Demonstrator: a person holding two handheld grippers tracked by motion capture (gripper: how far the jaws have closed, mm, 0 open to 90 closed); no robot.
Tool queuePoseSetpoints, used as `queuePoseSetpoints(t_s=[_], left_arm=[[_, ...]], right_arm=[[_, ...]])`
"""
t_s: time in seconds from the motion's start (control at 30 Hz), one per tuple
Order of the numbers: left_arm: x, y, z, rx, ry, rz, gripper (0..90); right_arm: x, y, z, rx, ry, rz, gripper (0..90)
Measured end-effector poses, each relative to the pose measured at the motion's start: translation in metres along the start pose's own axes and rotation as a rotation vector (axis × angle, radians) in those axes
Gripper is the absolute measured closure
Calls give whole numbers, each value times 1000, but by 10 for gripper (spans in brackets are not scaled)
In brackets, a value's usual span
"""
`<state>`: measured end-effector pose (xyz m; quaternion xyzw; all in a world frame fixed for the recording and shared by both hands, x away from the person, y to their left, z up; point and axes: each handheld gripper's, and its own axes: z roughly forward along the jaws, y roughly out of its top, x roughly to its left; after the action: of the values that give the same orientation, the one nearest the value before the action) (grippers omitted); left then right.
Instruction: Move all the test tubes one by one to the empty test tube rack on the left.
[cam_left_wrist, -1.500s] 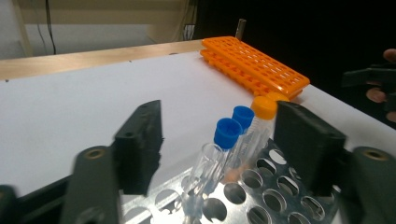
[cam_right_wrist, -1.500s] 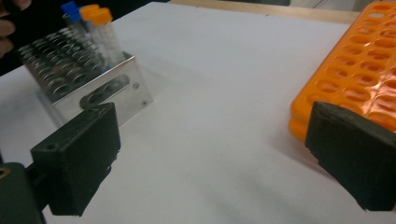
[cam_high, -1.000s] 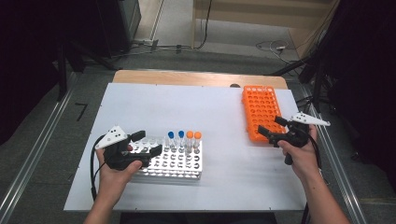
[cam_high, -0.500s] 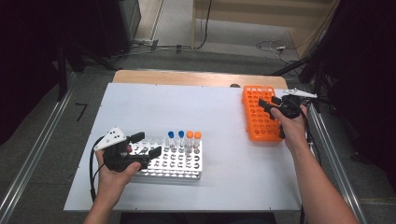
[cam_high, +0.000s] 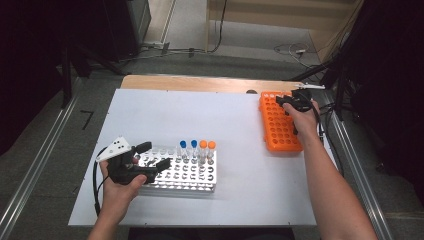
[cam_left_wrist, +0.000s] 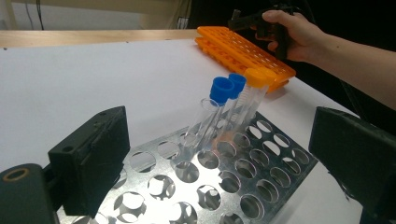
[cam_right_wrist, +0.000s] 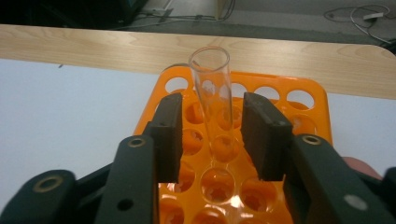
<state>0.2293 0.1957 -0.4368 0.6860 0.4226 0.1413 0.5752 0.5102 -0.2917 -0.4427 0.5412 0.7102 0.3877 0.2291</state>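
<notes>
A clear uncapped tube (cam_right_wrist: 210, 79) stands in a hole at the far end of the orange rack (cam_right_wrist: 310, 100). My right gripper (cam_right_wrist: 212, 100) has its jaws on either side of it; they have just been closing, and a small gap still shows on each side. In the high view this right gripper (cam_high: 281, 100) is over the far end of the orange rack (cam_high: 280, 131). My left gripper (cam_high: 155, 155) sits at the left end of the metal rack (cam_high: 192, 176). Its jaws have just been opening and hold nothing. Two blue-capped tubes (cam_left_wrist: 221, 89) and orange-capped tubes (cam_left_wrist: 256, 77) stand in the metal rack (cam_left_wrist: 210, 186).
The white tabletop (cam_high: 220, 120) has a wooden strip (cam_high: 200, 83) along its far edge. Metal rails run along both sides of the table. The other hand and its gripper (cam_left_wrist: 240, 19) show far off in the left gripper view, above the orange rack (cam_left_wrist: 243, 51).
My right hand has moved from the near end of the orange rack to its far end, and its jaws have narrowed around the clear tube. The left hand has stayed put.
</notes>
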Motion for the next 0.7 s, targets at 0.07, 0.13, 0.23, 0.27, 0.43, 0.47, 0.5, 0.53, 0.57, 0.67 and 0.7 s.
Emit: queuePoseSetpoints(t_s=[0.07,0.13,0.23,0.27,0.43,0.47,0.5,0.53,0.57,0.67,0.7], left_arm=[[1,0,0,-1,0,0,47],[1,0,1,1,-2,-2,46],[0,-1,2,8,2,3,46],[0,-1,3,10,3,7,46],[-3,1,4,9,-1,14,46],[-4,2,4,9,0,17,46],[-5,2,4,7,0,21,46],[-5,3,3,4,0,22,47],[-6,4,3,0,1,23,47],[-8,7,2,-5,-4,31,46],[-9,8,2,-6,-4,33,47]], right_arm=[[1,1,6,12,-7,-11,633],[2,1,11,29,-29,-21,669],[1,1,14,30,-45,-16,709],[1,1,14,28,-53,-23,720],[-1,1,7,3,-47,-51,730],[-1,2,4,-12,-46,-55,730],[0,3,1,-30,-45,-57,731],[1,4,-4,-47,-45,-64,731],[1,6,-8,-64,-45,-70,731],[4,10,-23,-97,-13,-78,731],[6,10,-28,-108,0,-83,731]])
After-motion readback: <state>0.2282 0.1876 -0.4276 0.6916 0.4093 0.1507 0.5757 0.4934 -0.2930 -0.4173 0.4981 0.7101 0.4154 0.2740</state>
